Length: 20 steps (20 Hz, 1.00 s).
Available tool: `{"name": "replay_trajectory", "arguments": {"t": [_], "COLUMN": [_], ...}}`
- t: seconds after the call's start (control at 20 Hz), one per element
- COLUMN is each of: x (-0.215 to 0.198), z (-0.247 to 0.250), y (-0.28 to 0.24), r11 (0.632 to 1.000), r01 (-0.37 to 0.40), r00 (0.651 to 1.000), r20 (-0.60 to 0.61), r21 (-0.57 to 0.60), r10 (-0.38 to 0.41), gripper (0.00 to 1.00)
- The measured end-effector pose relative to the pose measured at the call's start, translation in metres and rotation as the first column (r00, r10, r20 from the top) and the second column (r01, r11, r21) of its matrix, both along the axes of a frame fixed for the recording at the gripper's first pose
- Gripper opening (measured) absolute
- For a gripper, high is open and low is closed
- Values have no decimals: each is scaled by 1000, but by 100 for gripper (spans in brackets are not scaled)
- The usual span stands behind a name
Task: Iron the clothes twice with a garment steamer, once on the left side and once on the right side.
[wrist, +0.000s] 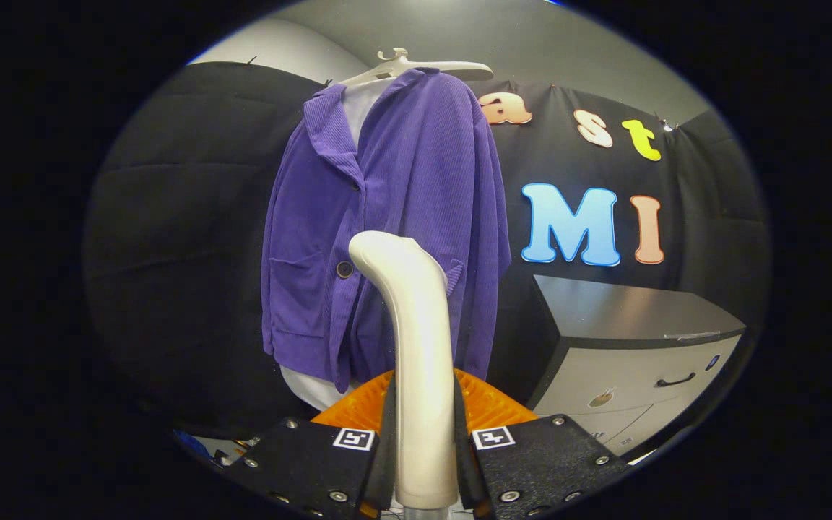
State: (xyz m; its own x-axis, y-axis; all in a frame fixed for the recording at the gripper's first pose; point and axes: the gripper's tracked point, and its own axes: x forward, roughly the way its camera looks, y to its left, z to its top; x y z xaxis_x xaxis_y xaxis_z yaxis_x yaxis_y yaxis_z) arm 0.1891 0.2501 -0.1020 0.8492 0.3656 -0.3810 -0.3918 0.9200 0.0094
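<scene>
Booth | purple jacket [387, 231] hanging | jaws gripping cream steamer [419, 361]

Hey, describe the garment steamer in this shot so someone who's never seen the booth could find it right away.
Start at the purple corduroy jacket hanging on a white plastic hanger against the black cloth wall. In front of its lower half rises the cream-white curved garment steamer, clamped between the black jaws of the gripper. It is the one smooth, glossy, bent shape here, unlike the ribbed jacket or the boxy grey cabinet beside it.
</scene>
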Motion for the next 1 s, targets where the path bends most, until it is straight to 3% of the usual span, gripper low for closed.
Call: {"name": "replay_trajectory", "arguments": {"t": [0.65,0.8,1.0], "x": [-45,-57,-62], "z": [-98,-92,-42], "y": [-22,-17,-5], "r11": [998,998,1000], "r01": [39,31,17], "r00": [982,986,998], "r20": [-183,-165,-60], "r21": [-59,-45,22], "r10": [-49,-38,-15], "gripper": [35,35,35]}}
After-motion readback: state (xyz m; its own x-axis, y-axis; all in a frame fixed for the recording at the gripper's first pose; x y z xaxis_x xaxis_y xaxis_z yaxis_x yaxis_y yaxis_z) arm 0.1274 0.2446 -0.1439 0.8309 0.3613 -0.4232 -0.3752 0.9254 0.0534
